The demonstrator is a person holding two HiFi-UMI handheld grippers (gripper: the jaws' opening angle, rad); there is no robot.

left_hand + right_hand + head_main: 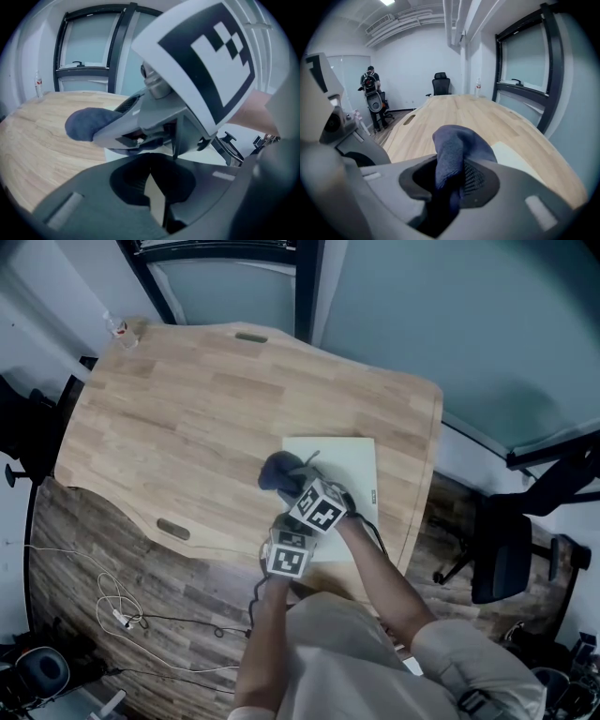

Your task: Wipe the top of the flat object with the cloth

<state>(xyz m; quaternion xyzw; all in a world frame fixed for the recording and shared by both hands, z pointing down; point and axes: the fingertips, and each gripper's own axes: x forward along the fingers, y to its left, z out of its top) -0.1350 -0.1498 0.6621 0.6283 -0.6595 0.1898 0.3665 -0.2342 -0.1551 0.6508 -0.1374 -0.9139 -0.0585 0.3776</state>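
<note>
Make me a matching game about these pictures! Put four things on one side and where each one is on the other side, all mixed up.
Things:
1. cloth
2. flat object
3. bottle
4. office chair

Places:
A. beside the table, not on it
B. pinched in the right gripper
C. at the table's far corner
D. lying flat on the table, its near edge in the left gripper

Pairs: 1-B, 2-D, 3-C, 4-A
</note>
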